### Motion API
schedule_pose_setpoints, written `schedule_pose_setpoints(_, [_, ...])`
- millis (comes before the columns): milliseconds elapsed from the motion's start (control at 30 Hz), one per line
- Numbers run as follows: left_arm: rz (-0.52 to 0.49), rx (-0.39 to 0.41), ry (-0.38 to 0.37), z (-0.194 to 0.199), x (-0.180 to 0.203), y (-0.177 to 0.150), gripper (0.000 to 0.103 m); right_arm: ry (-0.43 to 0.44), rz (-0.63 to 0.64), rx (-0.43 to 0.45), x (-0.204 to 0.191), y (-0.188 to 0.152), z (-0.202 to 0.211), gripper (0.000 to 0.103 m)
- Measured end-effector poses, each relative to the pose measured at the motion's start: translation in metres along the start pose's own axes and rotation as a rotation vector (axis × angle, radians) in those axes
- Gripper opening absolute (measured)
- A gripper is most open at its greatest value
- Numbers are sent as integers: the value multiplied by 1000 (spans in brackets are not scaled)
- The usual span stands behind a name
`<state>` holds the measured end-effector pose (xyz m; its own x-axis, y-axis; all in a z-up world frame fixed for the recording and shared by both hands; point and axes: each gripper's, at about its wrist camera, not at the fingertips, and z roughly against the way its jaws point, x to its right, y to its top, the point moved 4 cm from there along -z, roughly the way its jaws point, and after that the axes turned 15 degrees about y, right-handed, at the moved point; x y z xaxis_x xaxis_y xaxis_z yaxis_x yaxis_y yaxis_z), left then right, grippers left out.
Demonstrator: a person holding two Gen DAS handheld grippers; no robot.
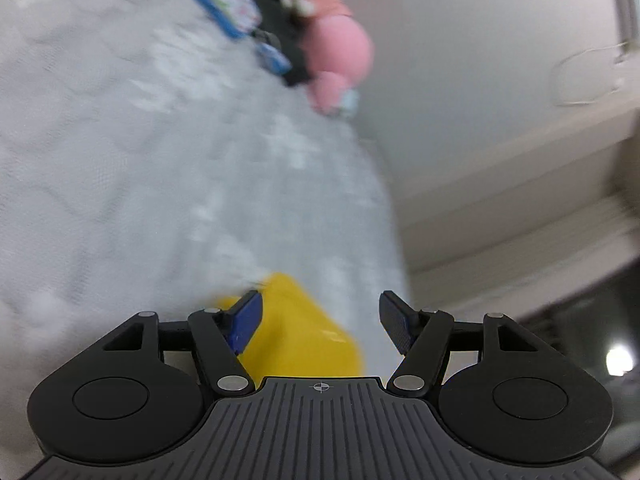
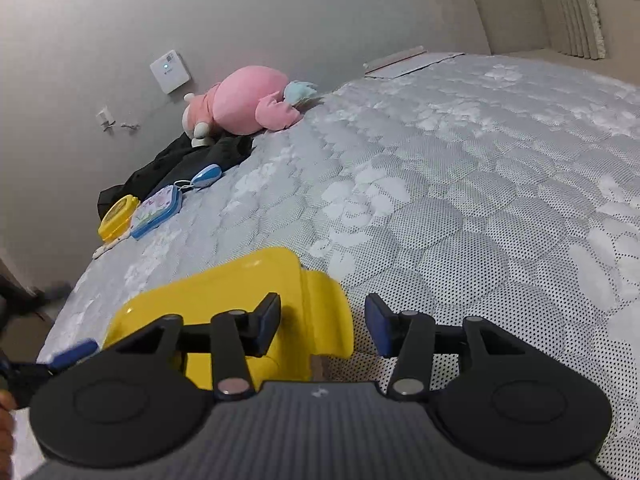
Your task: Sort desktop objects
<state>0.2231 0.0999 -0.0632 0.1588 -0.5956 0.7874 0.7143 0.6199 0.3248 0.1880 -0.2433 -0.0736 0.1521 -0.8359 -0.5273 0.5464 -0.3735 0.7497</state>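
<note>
A yellow plastic box (image 2: 256, 292) lies on the grey patterned mattress (image 2: 460, 184) near its front edge. My right gripper (image 2: 322, 322) is open, its jaws astride the box's right end, not closed on it. My left gripper (image 1: 320, 316) is open just above the same yellow box (image 1: 304, 328); this view is motion-blurred. A left fingertip (image 2: 74, 352) shows at the left of the right wrist view. Further off lie a blue-rimmed tin (image 2: 158, 210), a small yellow container (image 2: 118, 216) and a blue-white keyring item (image 2: 206, 176).
A pink plush toy (image 2: 244, 100) and black clothing (image 2: 180, 164) lie by the wall at the mattress's far left edge. A white wall device (image 2: 170, 71) hangs above. The mattress edge and floor (image 2: 24, 328) are at the left. The tin (image 1: 226, 0) and plush (image 1: 336, 44) show blurred in the left view.
</note>
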Motion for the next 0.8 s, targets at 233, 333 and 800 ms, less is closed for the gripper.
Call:
schedule_pose_setpoints(233, [-45, -158, -25, -29, 12, -25, 68, 103, 56, 64, -22, 7, 11, 32])
schedule_pose_setpoints(333, [-34, -173, 25, -34, 6, -26, 54, 177, 75, 17, -35, 2, 3, 31])
schedule_pose_setpoints(800, [-81, -155, 62, -42, 6, -21, 42, 171, 305, -97, -65, -22, -24, 27])
